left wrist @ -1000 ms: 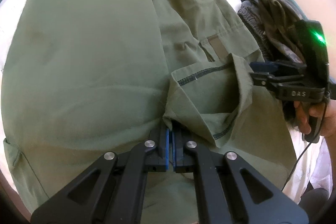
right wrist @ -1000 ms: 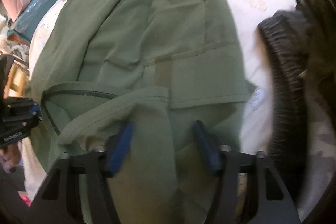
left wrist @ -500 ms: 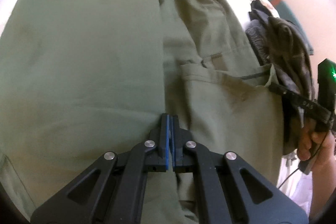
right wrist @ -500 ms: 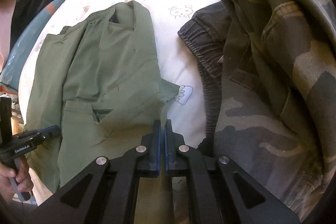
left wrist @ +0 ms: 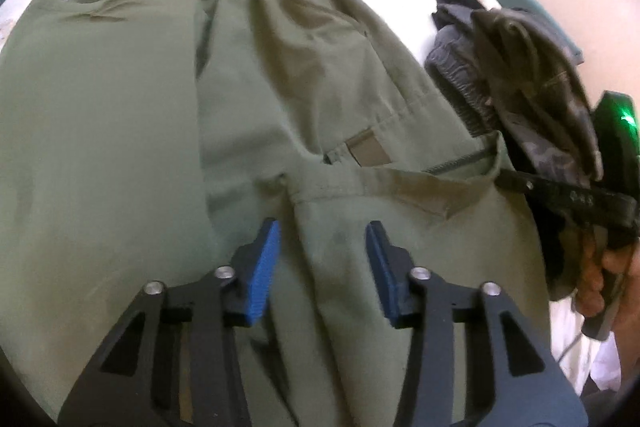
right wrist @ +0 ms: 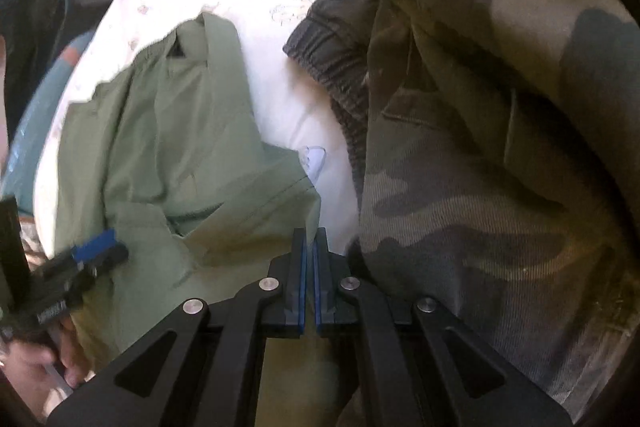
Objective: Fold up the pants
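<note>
Olive pants (left wrist: 120, 147) spread on white bedsheet (right wrist: 276, 39), left gripper (left wrist: 322, 247) just opened, fingers spread over folded leg, right gripper (right wrist: 309, 247) pinching hem at 3 o'clock, camouflage clothes (right wrist: 500, 155) beside

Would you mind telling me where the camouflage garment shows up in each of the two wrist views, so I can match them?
Left wrist view: the camouflage garment is at the right edge, heaped beyond the green pants.
Right wrist view: the camouflage garment fills the right half, close to the lens.
Shared landmark: the dark ribbed elastic cuff lying against it on the white sheet.
</note>
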### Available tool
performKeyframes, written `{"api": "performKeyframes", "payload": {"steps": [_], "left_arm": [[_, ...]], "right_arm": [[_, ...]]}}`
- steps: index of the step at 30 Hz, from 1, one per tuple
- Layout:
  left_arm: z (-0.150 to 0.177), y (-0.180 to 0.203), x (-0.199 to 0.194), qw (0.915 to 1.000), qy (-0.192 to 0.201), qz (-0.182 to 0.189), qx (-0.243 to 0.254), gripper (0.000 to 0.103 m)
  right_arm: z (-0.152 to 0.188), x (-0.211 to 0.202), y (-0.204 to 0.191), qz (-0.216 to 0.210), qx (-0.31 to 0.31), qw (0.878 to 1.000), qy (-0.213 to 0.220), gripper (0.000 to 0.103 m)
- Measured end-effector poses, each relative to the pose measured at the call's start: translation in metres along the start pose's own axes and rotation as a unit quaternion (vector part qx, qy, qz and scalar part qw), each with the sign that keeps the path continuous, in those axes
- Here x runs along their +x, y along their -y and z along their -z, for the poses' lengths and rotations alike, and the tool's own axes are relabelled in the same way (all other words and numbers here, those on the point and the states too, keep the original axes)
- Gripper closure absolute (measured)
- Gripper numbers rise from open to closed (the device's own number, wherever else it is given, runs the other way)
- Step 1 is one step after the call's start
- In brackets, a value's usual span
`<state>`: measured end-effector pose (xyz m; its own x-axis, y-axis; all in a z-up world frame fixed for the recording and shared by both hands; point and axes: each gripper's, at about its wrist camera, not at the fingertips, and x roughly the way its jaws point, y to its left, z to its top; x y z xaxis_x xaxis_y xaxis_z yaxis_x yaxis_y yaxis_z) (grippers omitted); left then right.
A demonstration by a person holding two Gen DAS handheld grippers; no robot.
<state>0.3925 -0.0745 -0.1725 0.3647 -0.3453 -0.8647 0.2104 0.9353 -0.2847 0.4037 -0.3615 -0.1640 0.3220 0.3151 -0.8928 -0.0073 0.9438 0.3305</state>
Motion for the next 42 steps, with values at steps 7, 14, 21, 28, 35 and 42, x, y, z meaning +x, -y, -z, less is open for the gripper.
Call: {"api": "performKeyframes", "payload": {"steps": [7,14,21,28,35,42], "left_arm": [[-0.009,0.008,0.015,0.9999,-0.004,-0.007,0.012,0.102],[0.009,0.011,-0.064,0.9968,0.06,0.017,0.051,0.103],[-0.03,-0.017,-0.127,0.9886,0.148,0.02,0.018,0.103],[-0.142,-0.026,-0.103,0.9777,0.175,-0.098,0.061,0.103],[-0.204,-0.049,-0.022,0.9708,0.109,-0.2,0.075,0.101],[-0.196,-0.062,0.047,0.9669,0.065,-0.238,0.065,0.087]], "right_arm": [[0.003,-0.011,0.001,-0.039,-0.006,0.999,0.018,0.101],[0.009,-0.073,-0.031,-0.08,-0.099,0.988,0.087,0.101],[-0.052,-0.101,-0.076,-0.082,-0.142,0.978,0.131,0.101],[-0.164,-0.065,-0.12,-0.031,-0.151,0.975,0.162,0.101],[-0.221,0.029,-0.147,0.053,-0.154,0.978,0.128,0.101],[-0.221,0.087,-0.145,0.131,-0.174,0.972,0.083,0.083]]}}
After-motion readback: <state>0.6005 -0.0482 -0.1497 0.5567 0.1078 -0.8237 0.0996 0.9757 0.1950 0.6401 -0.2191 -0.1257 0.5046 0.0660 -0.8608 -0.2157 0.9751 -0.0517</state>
